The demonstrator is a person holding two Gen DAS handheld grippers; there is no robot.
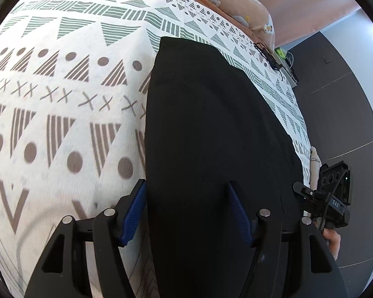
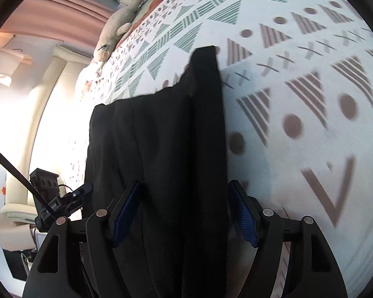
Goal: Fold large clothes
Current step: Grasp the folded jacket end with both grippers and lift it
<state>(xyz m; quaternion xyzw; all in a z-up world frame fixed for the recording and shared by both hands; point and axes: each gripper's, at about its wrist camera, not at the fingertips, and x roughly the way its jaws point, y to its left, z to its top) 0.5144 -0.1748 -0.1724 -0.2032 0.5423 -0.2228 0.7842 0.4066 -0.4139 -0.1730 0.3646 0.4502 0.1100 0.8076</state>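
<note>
Patterned bed cover (image 1: 62, 114), folded black garment (image 1: 211, 124) lying on it

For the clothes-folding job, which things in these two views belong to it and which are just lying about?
Part of the job:
- black garment, lying lengthwise on the patterned bedspread
- left gripper, jaws apart
- right gripper, jaws apart

Just lying about:
- peach pillow at the far end of the bed
- tangled black cord at the bed's edge
- cream armchair

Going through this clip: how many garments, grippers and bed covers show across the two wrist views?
black garment: 1
Grippers, left gripper and right gripper: 2
patterned bed cover: 1
Total: 4
</note>
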